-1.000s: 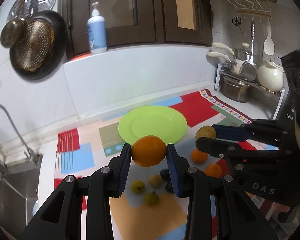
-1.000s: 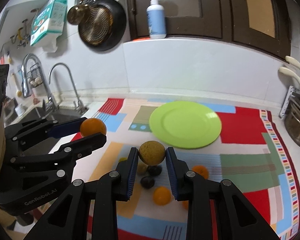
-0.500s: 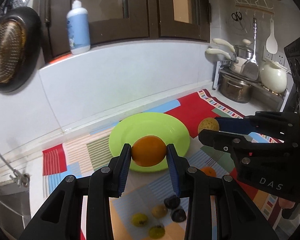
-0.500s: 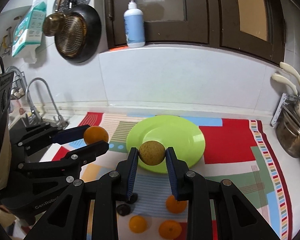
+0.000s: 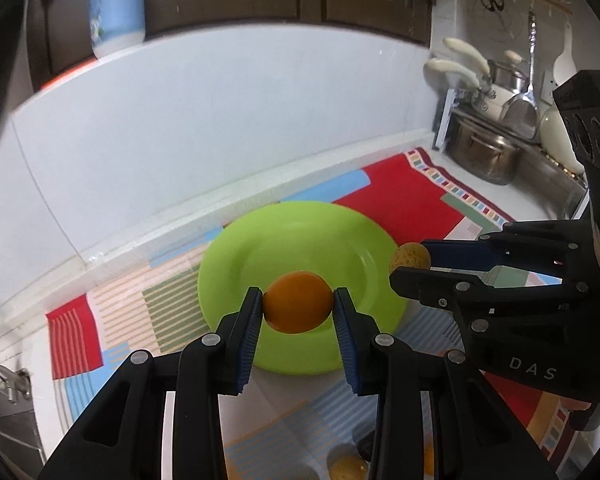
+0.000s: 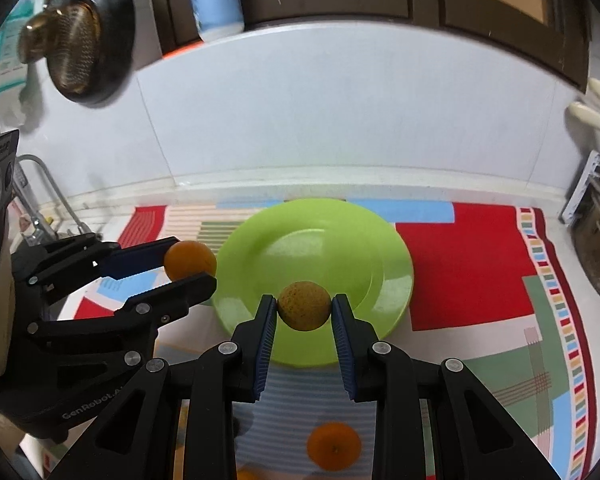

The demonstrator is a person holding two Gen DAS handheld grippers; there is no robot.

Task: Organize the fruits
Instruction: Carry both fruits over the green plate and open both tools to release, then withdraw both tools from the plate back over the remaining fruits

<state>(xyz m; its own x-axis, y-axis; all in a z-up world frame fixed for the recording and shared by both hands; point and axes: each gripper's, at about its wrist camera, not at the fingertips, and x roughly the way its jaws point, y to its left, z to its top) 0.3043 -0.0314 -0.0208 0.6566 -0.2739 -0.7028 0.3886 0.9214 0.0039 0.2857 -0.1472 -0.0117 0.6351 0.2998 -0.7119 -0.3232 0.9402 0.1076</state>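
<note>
My left gripper (image 5: 298, 306) is shut on an orange (image 5: 299, 301) and holds it above the near half of the empty green plate (image 5: 284, 232). My right gripper (image 6: 304, 307) is shut on a speckled yellow-brown fruit (image 6: 304, 305) above the plate's (image 6: 328, 240) near edge. In the left wrist view the right gripper comes in from the right with its fruit (image 5: 409, 255) at the plate's right rim. In the right wrist view the left gripper holds the orange (image 6: 190, 259) at the plate's left rim.
The plate lies on a colourful patchwork mat (image 6: 472, 264) by a white tiled wall. Another orange (image 6: 333, 445) and a yellowish fruit (image 5: 346, 467) lie on the mat near me. Steel pots (image 5: 484, 152) stand at right, a sink tap (image 6: 44, 196) at left.
Both grippers have moved forward with their fruits, from above the loose fruit on the mat to over the green plate, which now looks larger and closer.
</note>
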